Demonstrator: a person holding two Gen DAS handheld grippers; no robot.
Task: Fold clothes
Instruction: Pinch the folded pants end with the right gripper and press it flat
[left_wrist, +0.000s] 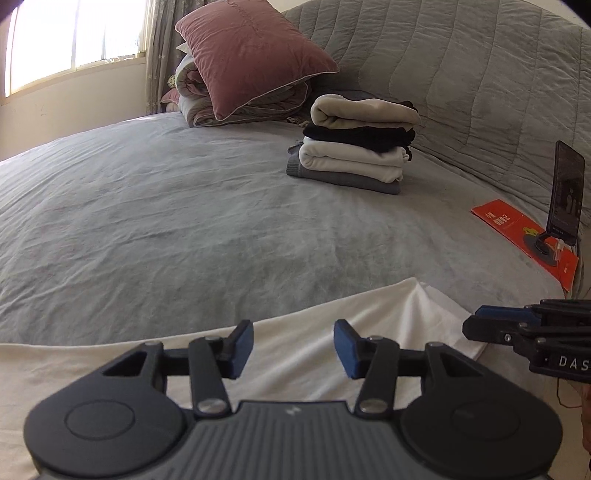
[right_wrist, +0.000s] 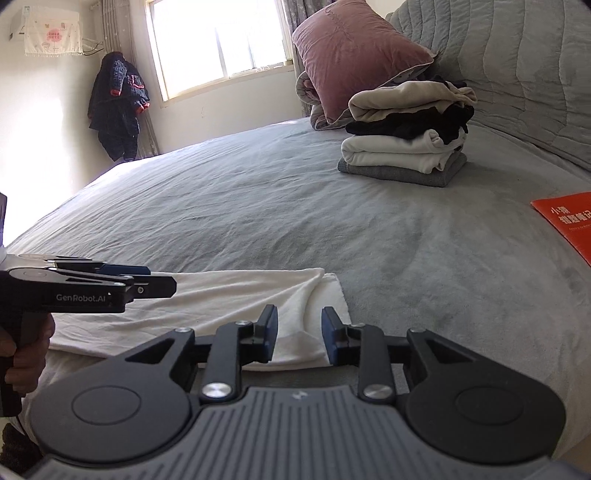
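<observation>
1. Left gripper (left_wrist: 293, 347) above the white garment (left_wrist: 332, 321) at the near edge of the bed (left_wrist: 147, 221); fingers parted to a middling gap, blue pads (left_wrist: 243, 345) clear of the cloth, nothing between them.
2. Right gripper (right_wrist: 300, 334) over the right end of the same white garment (right_wrist: 229, 295); fingers apart at a narrower gap, nothing pinched, pads (right_wrist: 272, 334) free of the fabric as far as can be seen.
3. White garment spread flat along the near edge of the bed, partly folded: one layer doubled over at its right end, with a raised crease running to the corner.
4. Stack of folded clothes (left_wrist: 356, 144) toward the far right of the bed, just before the quilted headboard cover (left_wrist: 461, 74): beige on top, then black, white, grey at the bottom.
5. Pink pillow (left_wrist: 251, 55) propped on a rolled quilt (left_wrist: 258, 107) in the far corner, below the window (left_wrist: 74, 37).
6. Orange booklet (left_wrist: 517, 229) flat near the right edge of the bed, with a phone on a small stand (left_wrist: 567, 195) upright on it.
7. Dark jacket (right_wrist: 118, 107) hung by the curtain beside the window, well apart from the bed's far-left corner.
8. Person's hand (right_wrist: 26, 354) wrapped around the left gripper's handle, seen at the left edge of the right wrist view.
</observation>
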